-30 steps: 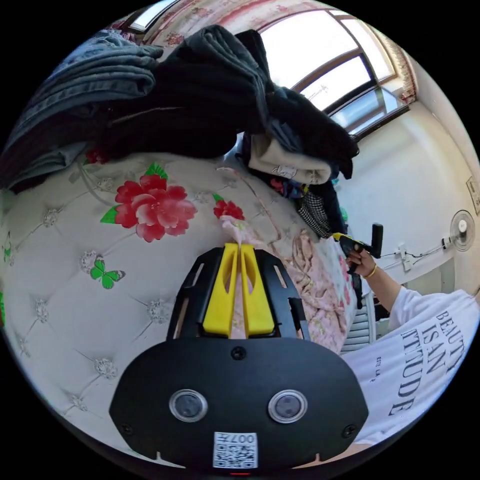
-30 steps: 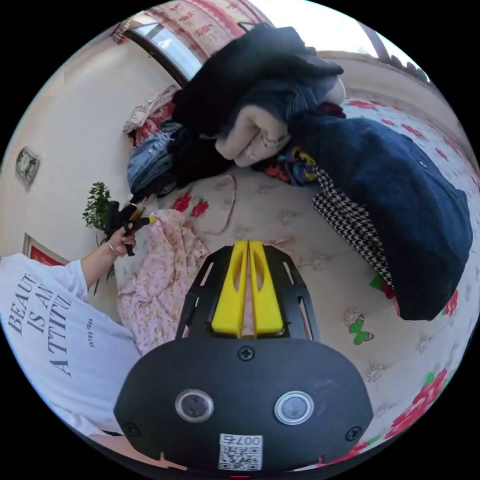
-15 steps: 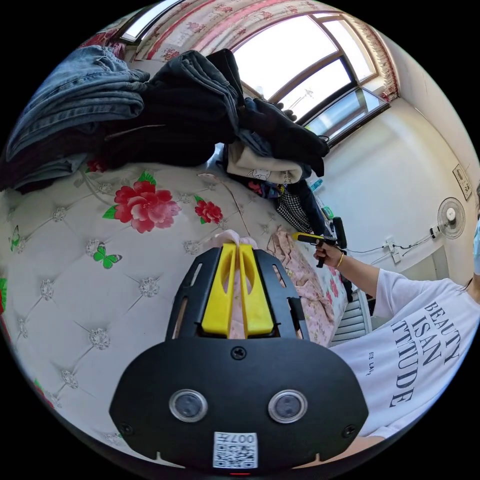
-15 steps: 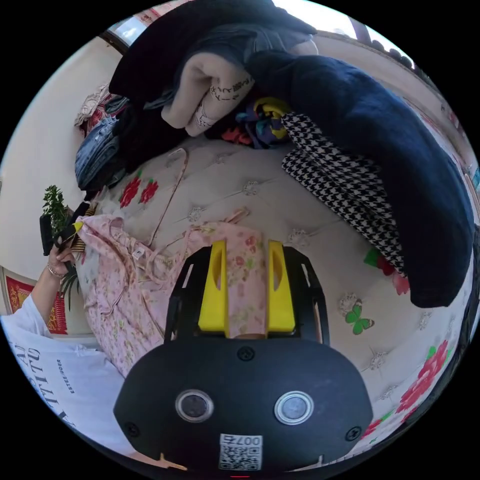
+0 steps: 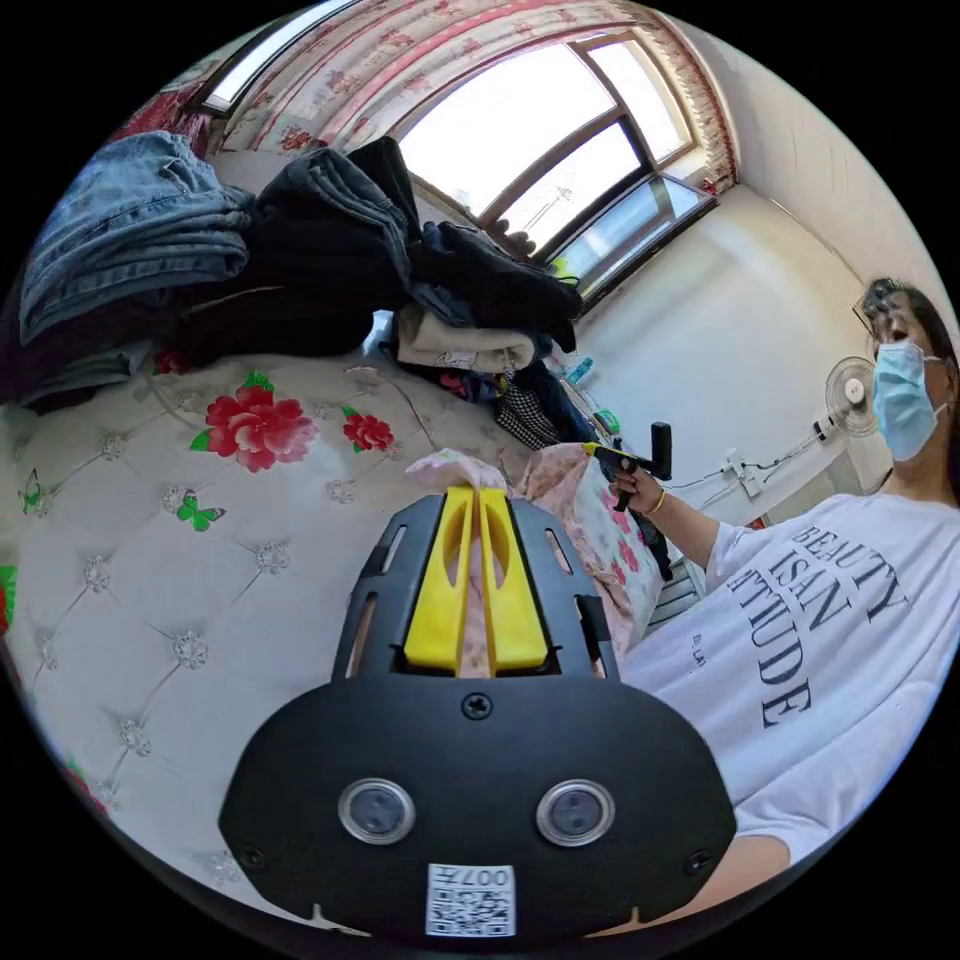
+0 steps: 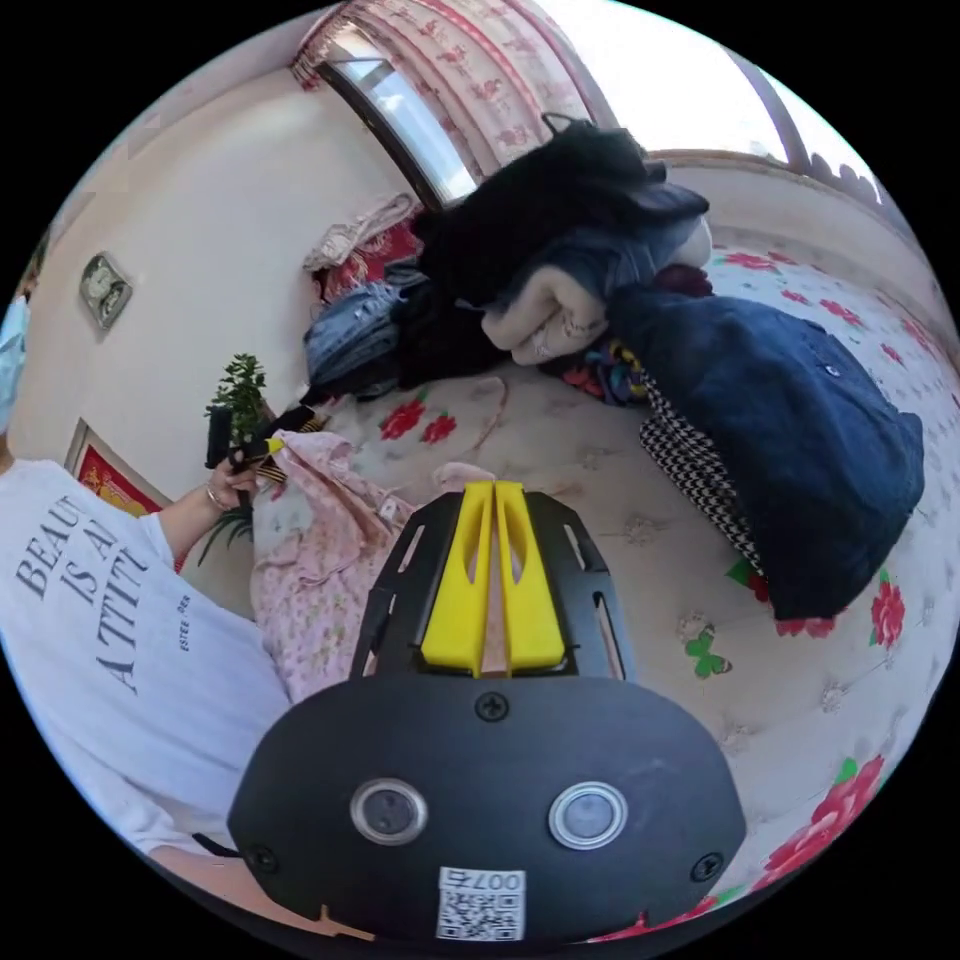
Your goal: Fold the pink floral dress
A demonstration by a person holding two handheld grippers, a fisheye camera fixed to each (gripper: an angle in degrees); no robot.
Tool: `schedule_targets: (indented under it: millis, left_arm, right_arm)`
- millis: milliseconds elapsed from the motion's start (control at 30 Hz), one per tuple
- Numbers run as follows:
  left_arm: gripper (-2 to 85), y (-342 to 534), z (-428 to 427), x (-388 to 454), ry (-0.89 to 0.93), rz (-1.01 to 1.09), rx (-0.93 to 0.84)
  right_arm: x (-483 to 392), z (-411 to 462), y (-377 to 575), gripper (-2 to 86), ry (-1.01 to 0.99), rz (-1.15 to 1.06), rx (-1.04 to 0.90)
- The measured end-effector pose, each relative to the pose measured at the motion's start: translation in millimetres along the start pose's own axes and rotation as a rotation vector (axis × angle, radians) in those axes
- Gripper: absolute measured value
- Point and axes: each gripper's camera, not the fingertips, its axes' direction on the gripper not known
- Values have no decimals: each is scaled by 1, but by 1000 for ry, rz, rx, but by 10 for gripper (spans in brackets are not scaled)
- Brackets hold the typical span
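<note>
Daylight pours through a large window [image 5: 560,170] with a floral curtain [image 6: 480,70] beside it. The walls [image 5: 760,300] are plain cream; a fan [image 5: 851,385] is mounted on one, and a potted plant [image 6: 238,385] stands near another. The tufted bed [image 5: 150,580] bears printed red flowers and green butterflies.

Both black-and-yellow two-jaw grippers, left gripper [image 5: 478,495] and right gripper [image 6: 495,490], are sitting at frame centre, jaws pinching pink cloth.

Pink floral dress [image 6: 320,570] bunched, draped over bed edge; upper corners lifted, pinched between yellow jaws
</note>
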Motion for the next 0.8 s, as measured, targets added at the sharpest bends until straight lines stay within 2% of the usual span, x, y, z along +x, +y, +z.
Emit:
schedule_targets:
  millis: [133, 233, 367, 467, 633, 733, 800]
  left_arm:
    - [-10, 43, -23, 50, -10, 50, -41]
    - [-10, 89, -31, 86, -21, 46, -100]
    - [-10, 167, -12, 110, -90, -63, -239]
    - [-10, 209, 12, 117, -137, -142, -365]
    - [-8, 200, -11, 145, -217, -111, -265]
    - [2, 201, -25, 147, -276, -127, -252]
    - [46, 218, -25, 137, -321, -220, -257]
  right_arm:
    - [-42, -78, 59, -3, -17, -29, 61]
    - [-70, -100, 113, -3, 50, -13, -19]
    - [-84, -80, 195, -2, 142, 78, -240]
    - [-82, -61, 237, -2, 117, 162, -302]
    - [-92, -83, 242, -1, 105, 126, -226]
    - [-89, -88, 252, 3, 109, 109, -263]
    - [-83, -77, 265, 8, 105, 119, -317]
